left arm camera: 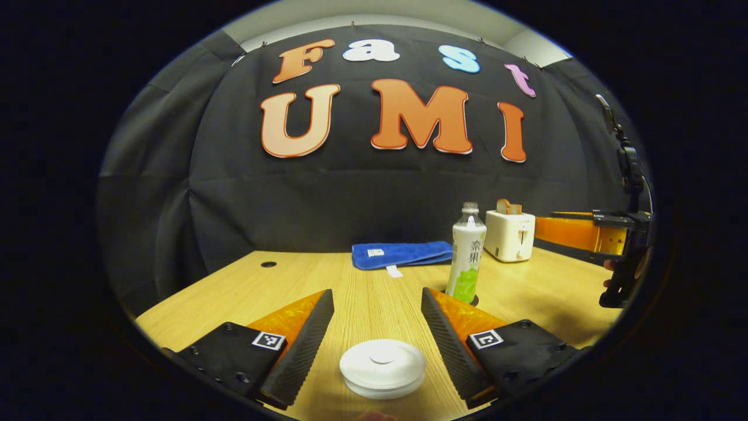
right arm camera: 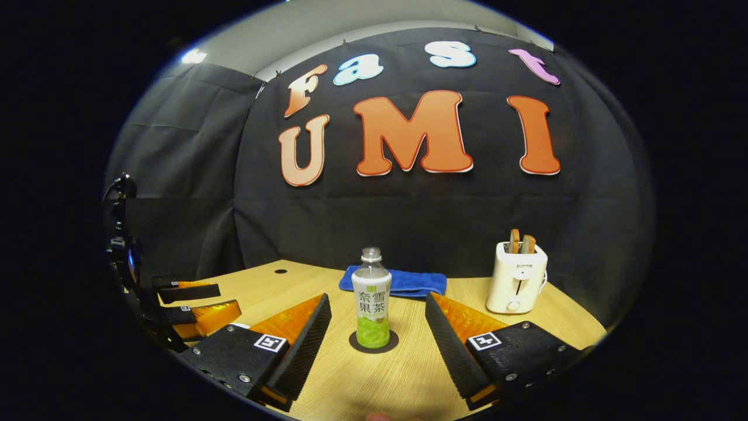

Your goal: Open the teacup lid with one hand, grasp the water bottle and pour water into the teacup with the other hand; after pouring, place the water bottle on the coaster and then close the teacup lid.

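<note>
**Both grippers wide, nothing held**

Left gripper view: the left gripper gapes wide over the table, the lidded teacup between its fingers, untouched, near the front edge.

Right gripper view: the right gripper is equally wide, framing the water bottle upright on its coaster mid-table.

The table looked like pale wood with a fine straight grain and a matt finish. The teacup lid was smooth, glossy white. The water bottle was clear plastic under a printed wrap. At its twelve o'clock lay a soft cloth towel; the toaster showed smooth cream plastic.
</note>
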`<state>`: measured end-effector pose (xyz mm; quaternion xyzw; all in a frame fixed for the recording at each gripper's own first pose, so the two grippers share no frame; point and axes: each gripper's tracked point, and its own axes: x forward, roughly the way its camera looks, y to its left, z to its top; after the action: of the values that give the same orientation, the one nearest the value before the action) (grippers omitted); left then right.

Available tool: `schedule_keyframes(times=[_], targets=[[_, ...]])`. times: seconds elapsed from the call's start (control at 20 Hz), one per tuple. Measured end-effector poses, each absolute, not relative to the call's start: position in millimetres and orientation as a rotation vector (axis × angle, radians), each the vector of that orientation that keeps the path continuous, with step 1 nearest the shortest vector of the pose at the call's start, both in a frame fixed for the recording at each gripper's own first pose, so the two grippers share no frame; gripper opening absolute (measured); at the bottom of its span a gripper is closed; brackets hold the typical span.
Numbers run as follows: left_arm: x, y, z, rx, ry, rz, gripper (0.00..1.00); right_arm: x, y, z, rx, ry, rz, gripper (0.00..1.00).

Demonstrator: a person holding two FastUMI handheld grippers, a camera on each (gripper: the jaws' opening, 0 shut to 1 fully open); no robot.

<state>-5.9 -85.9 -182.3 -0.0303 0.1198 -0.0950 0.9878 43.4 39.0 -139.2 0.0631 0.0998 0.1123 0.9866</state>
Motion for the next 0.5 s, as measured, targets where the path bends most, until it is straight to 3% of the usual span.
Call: schedule_keyframes(times=[0.25,0.5], targets=[[4.5,-58.1,-117.0,-0.085,0.155,-0.155,0.98,34.0,29.8,-87.7,0.091,0.113,0.183,1.0],[8.2,-29.5,-68.1,-0.085,0.085,-0.113,0.94,22.6,34.3,-51.6,0.061,0.059,0.175,0.97]])
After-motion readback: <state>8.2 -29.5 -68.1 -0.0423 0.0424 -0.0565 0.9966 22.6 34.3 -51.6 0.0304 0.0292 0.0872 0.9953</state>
